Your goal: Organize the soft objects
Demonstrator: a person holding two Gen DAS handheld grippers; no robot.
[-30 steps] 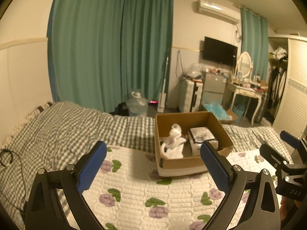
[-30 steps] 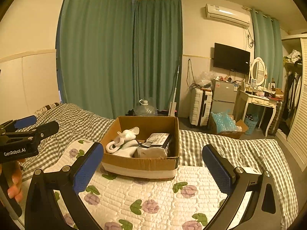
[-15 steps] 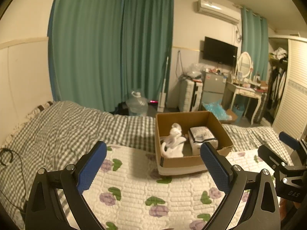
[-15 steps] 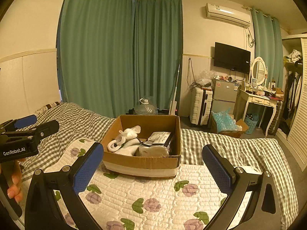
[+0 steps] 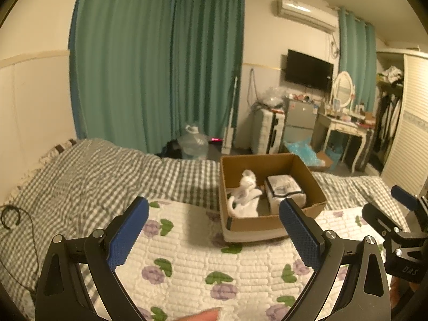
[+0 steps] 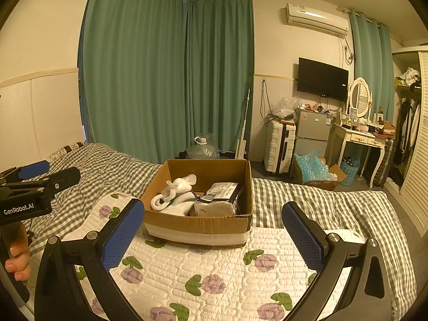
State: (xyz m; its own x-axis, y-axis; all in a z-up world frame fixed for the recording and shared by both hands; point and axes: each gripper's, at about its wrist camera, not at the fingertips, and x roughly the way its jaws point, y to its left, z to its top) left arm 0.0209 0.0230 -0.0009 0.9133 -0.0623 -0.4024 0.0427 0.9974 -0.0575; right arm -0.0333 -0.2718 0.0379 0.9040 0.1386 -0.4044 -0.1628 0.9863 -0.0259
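- Left hand-held gripper: one; its blue pads are held wide apart with nothing between them, above the floral quilt.
- Floral quilt: one, white with purple flowers, spread over the checked bedding of the bed.
- Cardboard box: one, open-topped, set on the bed at the far edge of the quilt. It is seen ahead and to the right of the left hand-held gripper, and ahead and slightly left of centre from the right one.
- White soft toy: one, lying in the left half of the box, its long axis running roughly front to back.
- Wrapped soft pack: one, lying in the right half of the box, just beside the toy.
- Right hand-held gripper: one; its pads are likewise spread apart and nothing is held.
- Nearness: the box is faced more squarely by the right hand-held gripper, which is judged the nearer; neither is touching it.
- Loose soft items outside the box: none are seen on the quilt, so the sorting is judged to be at or near its end.
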